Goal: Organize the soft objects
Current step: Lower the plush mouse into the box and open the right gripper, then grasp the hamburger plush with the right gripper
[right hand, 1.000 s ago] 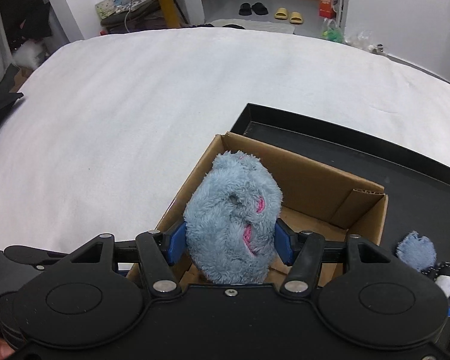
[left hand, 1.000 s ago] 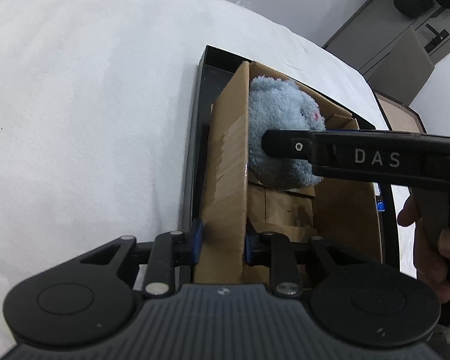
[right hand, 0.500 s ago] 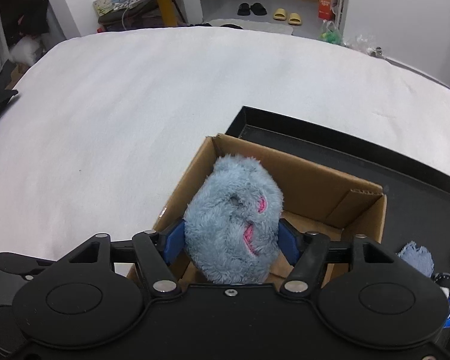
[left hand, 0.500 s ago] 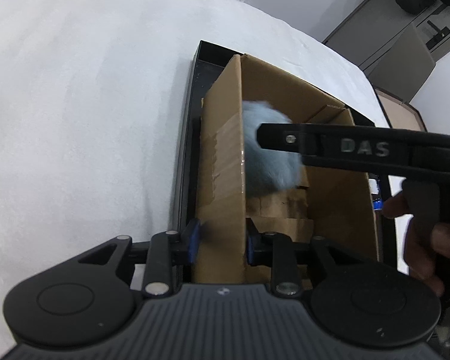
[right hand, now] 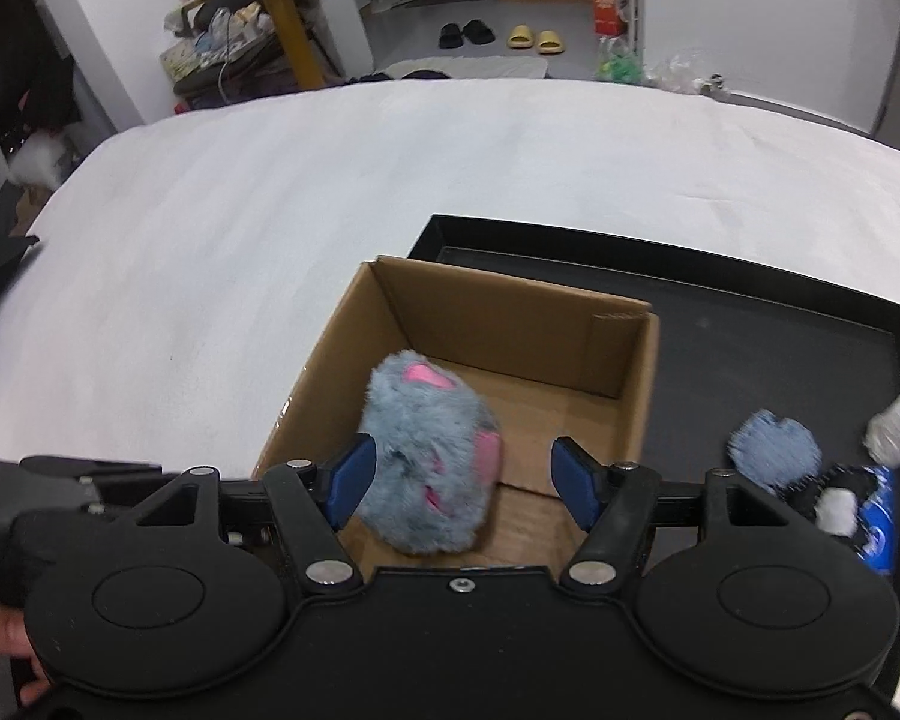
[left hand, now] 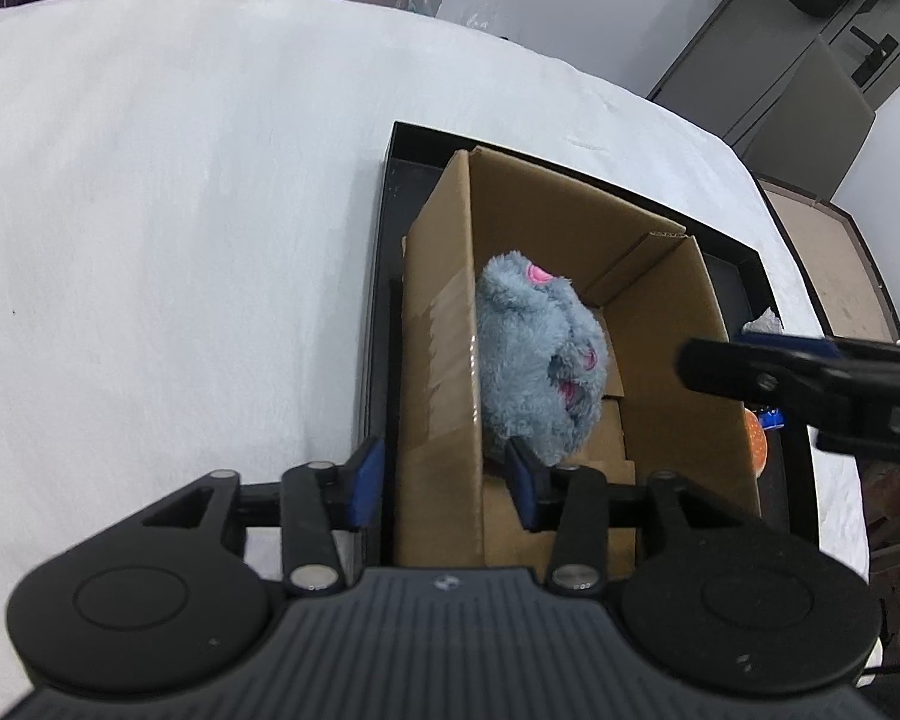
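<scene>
**Plush toy lying in the box, both grippers spread**

The blue-grey plush toy (right hand: 429, 456) with pink patches is lying inside the cardboard box (left hand: 648, 276), against its left wall, and the box is sitting in the black tray (right hand: 750, 348) on the white tablecloth (left hand: 168, 228). The right gripper (right hand: 462, 483) is hovering over the box with its jaws apart; the toy is brushing the left pad, or so it seems through the blur, and the right pad is standing clear. The left gripper (left hand: 444, 483) is straddling the box's left wall, its jaws opening, neither pad pressing the cardboard. More small soft things (right hand: 774, 447) are lying in the tray beside the box.
</scene>
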`<action>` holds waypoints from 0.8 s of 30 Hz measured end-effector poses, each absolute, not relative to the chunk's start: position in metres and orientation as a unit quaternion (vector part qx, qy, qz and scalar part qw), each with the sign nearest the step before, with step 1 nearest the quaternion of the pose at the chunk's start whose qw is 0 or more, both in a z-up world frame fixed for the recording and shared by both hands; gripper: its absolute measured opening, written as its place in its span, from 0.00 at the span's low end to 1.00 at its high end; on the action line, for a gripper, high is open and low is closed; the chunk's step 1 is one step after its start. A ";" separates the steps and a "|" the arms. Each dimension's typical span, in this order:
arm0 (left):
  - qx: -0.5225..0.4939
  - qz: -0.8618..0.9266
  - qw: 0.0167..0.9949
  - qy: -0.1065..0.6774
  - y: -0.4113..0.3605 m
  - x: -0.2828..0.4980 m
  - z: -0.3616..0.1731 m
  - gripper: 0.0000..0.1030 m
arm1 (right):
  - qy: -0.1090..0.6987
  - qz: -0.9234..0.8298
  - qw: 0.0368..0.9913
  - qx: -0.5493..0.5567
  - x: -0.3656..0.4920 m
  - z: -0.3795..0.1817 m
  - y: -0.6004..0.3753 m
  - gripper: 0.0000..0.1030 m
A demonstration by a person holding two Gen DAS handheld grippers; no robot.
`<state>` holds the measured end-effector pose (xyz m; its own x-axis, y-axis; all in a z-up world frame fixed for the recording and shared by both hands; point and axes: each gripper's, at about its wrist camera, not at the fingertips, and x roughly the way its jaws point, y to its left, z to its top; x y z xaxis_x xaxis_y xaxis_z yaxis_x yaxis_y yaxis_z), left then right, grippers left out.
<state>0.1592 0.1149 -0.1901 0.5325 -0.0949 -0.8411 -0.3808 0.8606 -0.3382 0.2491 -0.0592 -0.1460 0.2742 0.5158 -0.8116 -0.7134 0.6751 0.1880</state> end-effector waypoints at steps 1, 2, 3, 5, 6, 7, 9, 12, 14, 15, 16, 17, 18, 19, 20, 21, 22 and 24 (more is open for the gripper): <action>-0.246 0.087 0.840 0.475 0.114 0.160 -0.189 0.47 | 0.459 0.387 0.793 -0.105 0.249 -0.145 -0.064 0.62; -0.244 0.089 0.841 0.475 0.113 0.160 -0.188 0.48 | 0.459 0.384 0.795 -0.102 0.248 -0.143 -0.069 0.62; -0.243 0.090 0.842 0.474 0.112 0.161 -0.187 0.49 | 0.458 0.381 0.797 -0.098 0.248 -0.141 -0.074 0.62; -0.239 0.094 0.843 0.473 0.109 0.161 -0.186 0.52 | 0.456 0.376 0.802 -0.091 0.248 -0.138 -0.082 0.62; -0.237 0.096 0.843 0.473 0.107 0.161 -0.185 0.54 | 0.454 0.374 0.804 -0.088 0.248 -0.137 -0.086 0.63; -0.234 0.097 0.843 0.473 0.107 0.162 -0.184 0.56 | 0.453 0.371 0.806 -0.084 0.248 -0.135 -0.091 0.63; -0.232 0.099 0.844 0.473 0.105 0.164 -0.183 0.60 | 0.451 0.364 0.811 -0.080 0.249 -0.135 -0.100 0.63; -0.223 0.102 0.847 0.472 0.102 0.166 -0.180 0.63 | 0.451 0.351 0.817 -0.072 0.252 -0.135 -0.116 0.63; -0.216 0.103 0.848 0.472 0.099 0.168 -0.179 0.66 | 0.452 0.344 0.821 -0.065 0.255 -0.137 -0.126 0.66; -0.214 0.104 0.849 0.472 0.097 0.169 -0.178 0.69 | 0.451 0.340 0.823 -0.062 0.256 -0.138 -0.131 0.69; -0.211 0.104 0.849 0.473 0.096 0.170 -0.178 0.71 | 0.450 0.336 0.825 -0.060 0.258 -0.140 -0.135 0.72; -0.208 0.104 0.850 0.473 0.094 0.171 -0.177 0.73 | 0.450 0.330 0.828 -0.056 0.259 -0.141 -0.140 0.76; -0.206 0.105 0.850 0.474 0.093 0.172 -0.177 0.74 | 0.450 0.327 0.829 -0.052 0.261 -0.143 -0.144 0.78; -0.202 0.107 0.850 0.475 0.091 0.173 -0.177 0.75 | 0.452 0.323 0.830 -0.049 0.262 -0.146 -0.148 0.78; -0.199 0.109 0.850 0.476 0.089 0.175 -0.177 0.75 | 0.454 0.319 0.830 -0.046 0.264 -0.149 -0.152 0.78; -0.195 0.111 0.850 0.477 0.088 0.176 -0.177 0.75 | 0.457 0.316 0.830 -0.044 0.264 -0.153 -0.155 0.78; -0.192 0.113 0.849 0.478 0.086 0.178 -0.177 0.76 | 0.460 0.312 0.830 -0.042 0.266 -0.157 -0.158 0.79; -0.188 0.115 0.848 0.482 0.083 0.181 -0.177 0.76 | 0.465 0.303 0.831 -0.039 0.268 -0.164 -0.164 0.81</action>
<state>0.1807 0.0826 -0.1774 0.5096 0.0144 -0.8603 -0.3769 0.9025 -0.2082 0.2685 -0.1644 -0.1645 0.3847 0.4666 -0.7964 -0.5396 0.8137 0.2161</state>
